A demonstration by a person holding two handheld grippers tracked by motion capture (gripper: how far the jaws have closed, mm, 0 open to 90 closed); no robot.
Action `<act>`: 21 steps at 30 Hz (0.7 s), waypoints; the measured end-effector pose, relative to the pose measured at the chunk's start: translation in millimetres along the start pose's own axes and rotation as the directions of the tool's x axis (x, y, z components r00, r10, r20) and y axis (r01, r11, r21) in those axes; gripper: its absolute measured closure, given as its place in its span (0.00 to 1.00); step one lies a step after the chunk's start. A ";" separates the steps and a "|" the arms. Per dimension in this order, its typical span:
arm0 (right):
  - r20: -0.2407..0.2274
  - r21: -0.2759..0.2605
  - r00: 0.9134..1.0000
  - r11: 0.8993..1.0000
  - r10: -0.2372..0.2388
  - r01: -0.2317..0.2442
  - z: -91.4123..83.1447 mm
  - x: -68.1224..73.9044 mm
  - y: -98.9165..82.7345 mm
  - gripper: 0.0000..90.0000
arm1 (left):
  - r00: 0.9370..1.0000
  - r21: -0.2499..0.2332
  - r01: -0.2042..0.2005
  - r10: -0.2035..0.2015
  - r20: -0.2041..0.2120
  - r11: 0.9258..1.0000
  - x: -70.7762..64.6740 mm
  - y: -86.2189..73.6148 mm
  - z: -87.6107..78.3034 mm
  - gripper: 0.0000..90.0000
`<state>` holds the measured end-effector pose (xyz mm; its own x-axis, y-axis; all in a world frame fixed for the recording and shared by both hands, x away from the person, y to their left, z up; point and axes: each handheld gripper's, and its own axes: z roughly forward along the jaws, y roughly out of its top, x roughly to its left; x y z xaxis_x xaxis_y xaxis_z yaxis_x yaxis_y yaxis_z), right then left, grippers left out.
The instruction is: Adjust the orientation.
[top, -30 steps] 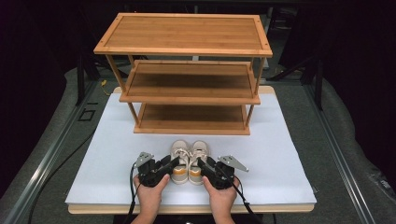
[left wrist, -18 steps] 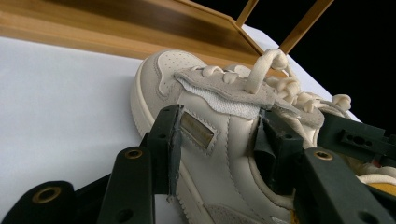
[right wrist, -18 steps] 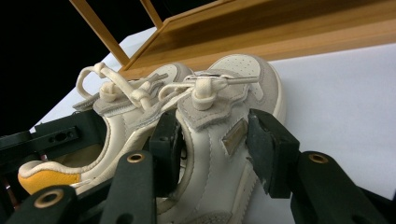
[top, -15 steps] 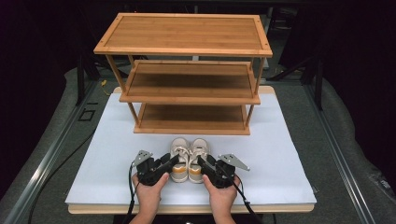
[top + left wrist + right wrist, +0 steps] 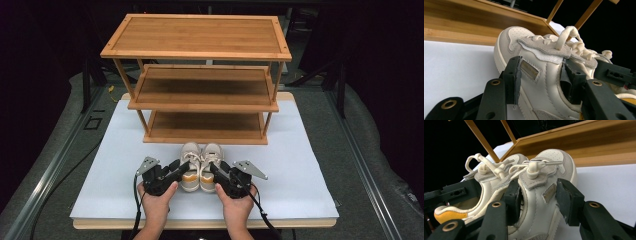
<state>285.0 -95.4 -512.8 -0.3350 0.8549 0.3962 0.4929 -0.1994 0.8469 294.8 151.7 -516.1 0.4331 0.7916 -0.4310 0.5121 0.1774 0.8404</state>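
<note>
Barely moved since a second ago: both grippers at the same spots by the shoes, near the table's front edge, before the rack.

Left gripper pinching left shoe's side wall, one jaw outside, one inside the collar. Right gripper likewise on right shoe.

Risks: soft collar folding and slipping on lift; laces snagging; uneven lift tilting a shoe against its neighbour.

Hands low, wrists at front edge, grippers angled inward.
</note>
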 end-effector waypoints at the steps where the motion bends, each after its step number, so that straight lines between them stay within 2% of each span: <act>1: -0.010 0.008 1.000 1.000 -0.003 0.003 -0.9 0.0 1.1 0.62 | 1.000 -0.004 -0.001 0.001 0.001 1.000 -0.7 1.9 -0.9 0.61; 3: -0.004 -0.005 1.000 1.000 -0.001 0.001 -0.6 1.3 2.5 0.62 | 1.000 -0.006 -0.001 0.001 0.001 1.000 -1.0 2.7 -1.3 0.61; 4: -0.015 0.007 1.000 1.000 -0.001 0.001 -1.8 1.3 3.8 0.62 | 1.000 -0.007 0.000 0.000 0.001 1.000 -1.3 3.5 -1.8 0.61; 5: -0.013 -0.011 1.000 1.000 0.000 0.000 -0.8 1.9 4.2 0.62 | 1.000 -0.009 0.002 -0.002 0.002 1.000 -1.5 4.2 -2.2 0.61; 9: -0.017 0.004 1.000 1.000 -0.001 0.001 -3.0 3.5 7.5 0.62 | 1.000 -0.012 0.001 -0.001 0.002 1.000 -3.3 8.2 -4.4 0.61; 10: -0.015 -0.011 1.000 1.000 -0.002 0.002 -2.6 4.4 8.2 0.62 | 1.000 -0.014 0.001 -0.001 0.004 1.000 -3.6 9.4 -5.0 0.61; 12: -0.008 -0.001 1.000 1.000 -0.009 0.009 -4.7 6.0 11.0 0.62 | 1.000 -0.015 -0.002 0.002 0.004 1.000 -5.2 12.3 -6.8 0.61; 15: -0.022 -0.015 1.000 1.000 -0.006 0.005 -6.7 8.9 17.0 0.62 | 1.000 -0.021 -0.003 0.003 0.005 1.000 -7.1 17.3 -9.0 0.61; 21: -0.016 -0.015 1.000 1.000 -0.003 0.002 -9.5 12.9 27.2 0.62 | 1.000 -0.028 0.001 -0.001 0.010 1.000 -11.1 28.9 -12.5 0.61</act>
<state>286.4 -94.3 -481.3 -0.3489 0.8478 0.3995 0.4797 -0.2046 0.8532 295.5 155.4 -483.0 0.4402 0.7854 -0.4351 0.4918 0.1945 0.8487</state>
